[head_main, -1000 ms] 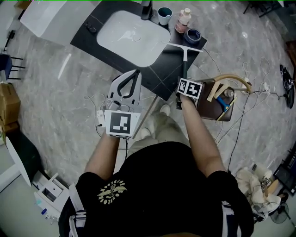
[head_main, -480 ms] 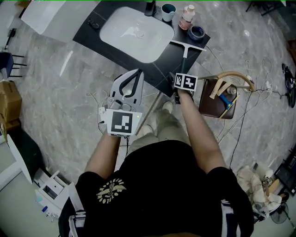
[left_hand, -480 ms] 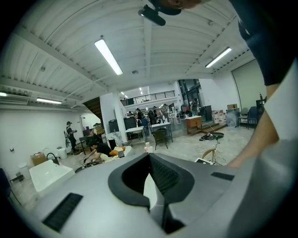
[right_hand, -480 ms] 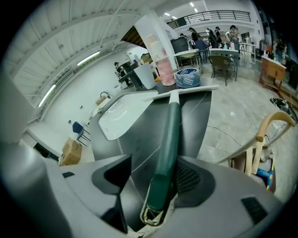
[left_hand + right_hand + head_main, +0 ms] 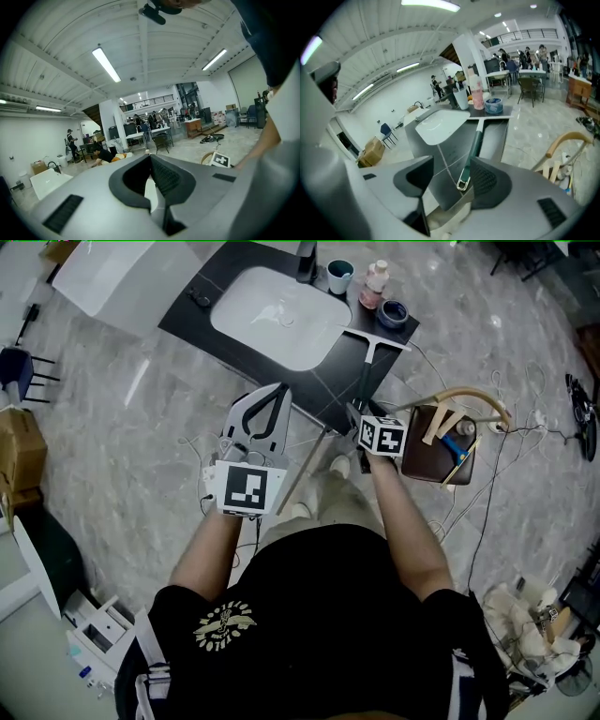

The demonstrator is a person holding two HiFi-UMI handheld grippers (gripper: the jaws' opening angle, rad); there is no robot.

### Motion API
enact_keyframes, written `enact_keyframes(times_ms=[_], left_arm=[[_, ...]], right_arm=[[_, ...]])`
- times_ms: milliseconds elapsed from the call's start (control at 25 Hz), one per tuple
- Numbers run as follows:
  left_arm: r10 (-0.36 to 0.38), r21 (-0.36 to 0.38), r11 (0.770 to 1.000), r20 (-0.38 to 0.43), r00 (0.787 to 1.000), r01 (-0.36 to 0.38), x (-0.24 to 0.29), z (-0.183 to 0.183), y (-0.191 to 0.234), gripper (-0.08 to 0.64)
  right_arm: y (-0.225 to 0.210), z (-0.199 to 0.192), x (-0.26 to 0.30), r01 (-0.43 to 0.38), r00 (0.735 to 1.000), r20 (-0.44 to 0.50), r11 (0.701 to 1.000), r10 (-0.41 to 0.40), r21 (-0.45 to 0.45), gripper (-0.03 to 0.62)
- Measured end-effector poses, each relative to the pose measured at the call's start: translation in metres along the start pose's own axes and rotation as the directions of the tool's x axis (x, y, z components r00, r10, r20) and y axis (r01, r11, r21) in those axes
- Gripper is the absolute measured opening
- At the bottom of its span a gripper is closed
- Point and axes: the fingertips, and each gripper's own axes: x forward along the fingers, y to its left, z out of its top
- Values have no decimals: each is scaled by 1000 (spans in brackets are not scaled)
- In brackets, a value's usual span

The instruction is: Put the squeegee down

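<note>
I look steeply down on a black counter (image 5: 330, 382) with a white sink basin (image 5: 279, 315) set into it.

The squeegee (image 5: 367, 354) lies flat on the counter, on its strip to the right of the basin. Its crossbar blade is towards the counter's far edge, and its dark green handle runs back towards the counter's near corner.

My right gripper (image 5: 364, 420) hangs over that near corner, tilted down at the counter top. In the right gripper view its jaws (image 5: 450, 174) stand wide apart and are opening. The squeegee (image 5: 472, 149) rests on the counter beyond them. The metal hanging loop at the end of its handle shows in the gap, close to the right-hand pad (image 5: 486, 180). Neither pad presses on it.

My left gripper (image 5: 275, 395) is held off the counter's near edge, over the grey marbled floor (image 5: 131, 427), well apart from the squeegee. Its jaw tips meet and nothing is between them. The left gripper view (image 5: 151, 163) looks out level across the room, away from the counter.

At the counter's far edge stand a dark cup (image 5: 339, 276), a pale pink bottle (image 5: 374, 282) and a round blue container (image 5: 392, 313), just beyond the squeegee's blade.
</note>
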Motion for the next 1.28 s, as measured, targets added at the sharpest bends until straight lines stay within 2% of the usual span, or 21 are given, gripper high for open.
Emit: enact_keyframes(times_ms=[80,160,280,440,680,1040,1280], left_arm=[[6,-10,1000,-12,1000,-6,-11,0,0,23],[17,-20,1000,-15,1000,-17,-20,0,0,24],[32,-31,999,6,999,-32,-33,6,-2,23],[57,-28,998,29,998,-56,-54,16,-6,23],[60,-14,998,51,997,-60,-83,33,-14,24],[61,-27,998,77,995,-60,-132,50,-19,23],[45,-23,999,105,993,-43,-149,60,-32,24]], right_arm=[[4,15,-28,37,995,90,996,-30,-77,150],[6,29,-53,80,984,171,987,-57,-136,93],[11,47,-88,129,955,287,974,-72,-184,41],[31,69,-140,166,908,417,953,-46,-255,29],[68,89,-209,176,857,515,932,12,-316,28],[128,95,-279,181,827,556,898,81,-400,28],[145,86,-306,184,825,558,890,90,-417,28]])
